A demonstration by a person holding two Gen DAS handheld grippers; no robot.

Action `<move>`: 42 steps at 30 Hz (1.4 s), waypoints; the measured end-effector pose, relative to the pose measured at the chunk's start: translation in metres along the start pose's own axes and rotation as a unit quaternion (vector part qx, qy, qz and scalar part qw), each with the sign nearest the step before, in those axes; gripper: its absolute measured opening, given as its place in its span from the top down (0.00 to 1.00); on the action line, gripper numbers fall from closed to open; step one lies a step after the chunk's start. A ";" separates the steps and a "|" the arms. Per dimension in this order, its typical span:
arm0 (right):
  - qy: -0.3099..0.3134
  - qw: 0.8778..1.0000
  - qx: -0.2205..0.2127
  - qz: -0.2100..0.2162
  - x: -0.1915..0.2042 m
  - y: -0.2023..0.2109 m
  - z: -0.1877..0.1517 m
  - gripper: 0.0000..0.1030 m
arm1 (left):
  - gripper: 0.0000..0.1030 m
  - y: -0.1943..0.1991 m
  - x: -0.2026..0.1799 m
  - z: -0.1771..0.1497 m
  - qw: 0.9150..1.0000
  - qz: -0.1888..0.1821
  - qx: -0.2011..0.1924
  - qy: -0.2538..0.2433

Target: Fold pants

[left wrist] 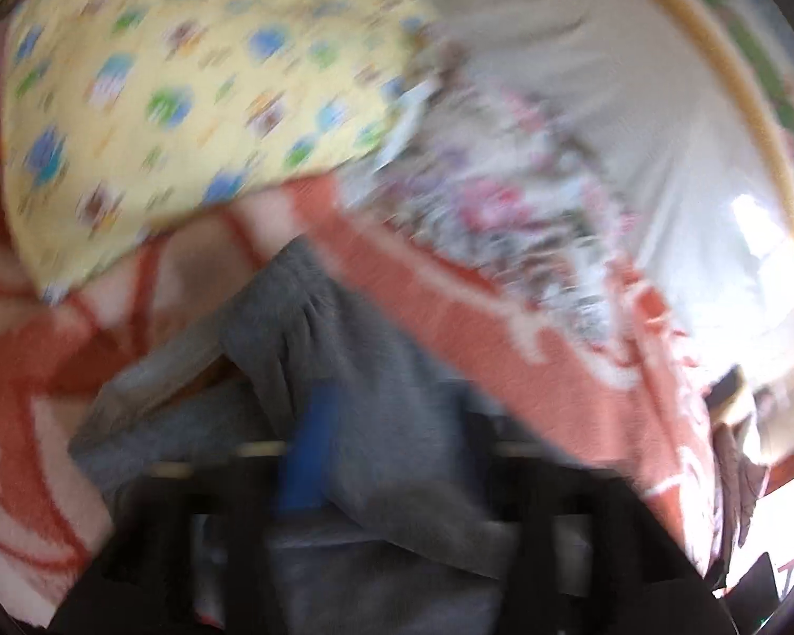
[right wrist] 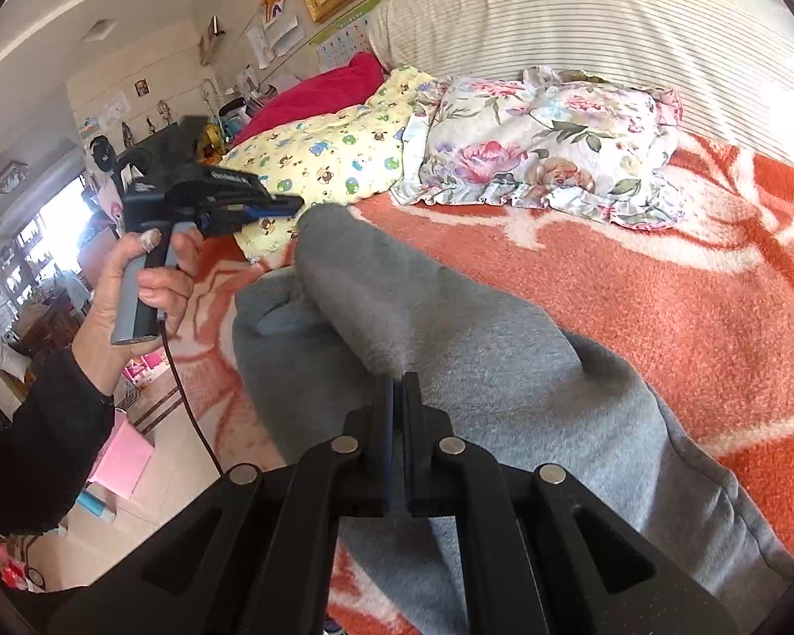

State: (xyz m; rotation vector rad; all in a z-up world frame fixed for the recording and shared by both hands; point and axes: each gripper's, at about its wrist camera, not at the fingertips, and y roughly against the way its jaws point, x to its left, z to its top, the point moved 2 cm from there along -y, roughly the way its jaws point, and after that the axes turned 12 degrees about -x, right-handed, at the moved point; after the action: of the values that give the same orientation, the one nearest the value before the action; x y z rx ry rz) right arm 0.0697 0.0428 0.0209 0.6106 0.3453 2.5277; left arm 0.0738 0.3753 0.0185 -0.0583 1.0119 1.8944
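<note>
Grey fleece pants (right wrist: 450, 360) lie on an orange and cream blanket (right wrist: 661, 291) on a bed. My right gripper (right wrist: 397, 386) is shut on a raised fold of the pants near their middle. My left gripper (right wrist: 291, 206), seen in the right wrist view at the left, is held in a hand and is shut on the far end of the pants, lifting it. The left wrist view is blurred by motion; it shows grey cloth (left wrist: 354, 397) bunched over the blue finger pad (left wrist: 307, 450).
A yellow printed pillow (right wrist: 323, 159) and a floral pillow (right wrist: 545, 143) lie at the head of the bed, with a red cushion (right wrist: 317, 92) behind. A striped headboard cushion (right wrist: 608, 16) runs along the back. The bed's left edge drops to a tiled floor (right wrist: 132, 502) with pink boxes (right wrist: 122, 455).
</note>
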 end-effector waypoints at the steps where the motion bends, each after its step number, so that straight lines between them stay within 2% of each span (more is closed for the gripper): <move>1: -0.005 1.000 0.001 -0.001 -0.002 0.001 -0.002 0.97 | 0.33 -0.001 0.010 -0.007 1.000 0.013 0.001 0.020; 4: -0.012 1.000 0.004 -0.002 -0.002 0.003 -0.007 0.97 | 0.33 0.005 0.034 -0.028 0.997 0.023 -0.002 0.073; 8: -0.011 1.000 0.013 0.002 -0.001 0.001 -0.011 0.97 | 0.32 -0.004 0.054 -0.040 0.994 0.041 0.005 0.100; 11: -0.013 1.000 0.015 0.004 -0.002 0.001 -0.012 0.97 | 0.32 -0.026 0.063 -0.034 0.993 0.071 0.014 0.093; 13: -0.015 1.000 0.014 0.003 -0.002 0.001 -0.013 0.97 | 0.24 -0.043 0.065 -0.029 0.993 0.074 0.026 0.088; 15: -0.019 1.000 0.016 0.002 -0.003 0.000 -0.014 0.97 | 0.23 -0.052 0.062 -0.023 0.993 0.086 0.015 0.077; 17: -0.022 1.000 0.018 0.003 -0.003 -0.001 -0.016 0.97 | 0.29 -0.053 0.055 -0.017 0.994 0.087 0.000 0.059; 18: -0.021 1.000 0.020 0.002 -0.003 -0.002 -0.018 0.97 | 0.50 -0.052 0.051 -0.014 0.995 0.082 -0.004 0.052; 19: -0.019 1.000 0.021 0.002 -0.002 -0.003 -0.018 0.97 | 0.64 -0.050 0.048 -0.012 0.996 0.082 -0.007 0.044; 20: -0.018 1.000 0.022 0.002 -0.001 -0.003 -0.018 0.97 | 0.71 -0.049 0.045 -0.010 0.996 0.081 -0.009 0.036; 21: -0.017 1.000 0.022 0.002 -0.001 -0.003 -0.019 0.97 | 0.84 -0.048 0.043 -0.008 0.996 0.078 -0.010 0.029; 22: -0.016 1.000 0.021 0.002 0.000 -0.003 -0.019 0.97 | 0.91 -0.043 0.041 -0.008 0.997 0.070 -0.012 0.024; 27: -0.015 1.000 0.012 -0.002 0.000 0.003 -0.018 0.97 | 0.91 -0.018 0.031 -0.005 0.998 0.050 -0.033 0.008; 31: -0.023 1.000 0.007 0.000 -0.002 0.007 -0.017 0.97 | 0.93 -0.009 0.027 -0.005 0.997 0.061 -0.044 -0.007; 35: -0.018 1.000 0.003 0.001 0.001 0.014 -0.017 0.97 | 0.94 0.023 0.021 -0.006 0.997 0.039 -0.073 -0.007; 38: -0.016 1.000 -0.002 0.014 0.003 0.025 -0.018 0.97 | 0.94 0.054 0.023 -0.013 0.996 0.019 -0.092 -0.003; 42: -0.018 0.999 0.010 0.041 0.007 0.032 -0.026 0.97 | 0.94 0.078 0.039 -0.025 0.995 0.015 -0.102 0.009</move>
State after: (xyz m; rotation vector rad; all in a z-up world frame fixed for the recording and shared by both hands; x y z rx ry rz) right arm 0.0381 0.0170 0.0116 0.6897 0.3381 2.5907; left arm -0.0153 0.3709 0.0338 -0.1812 0.8321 2.0240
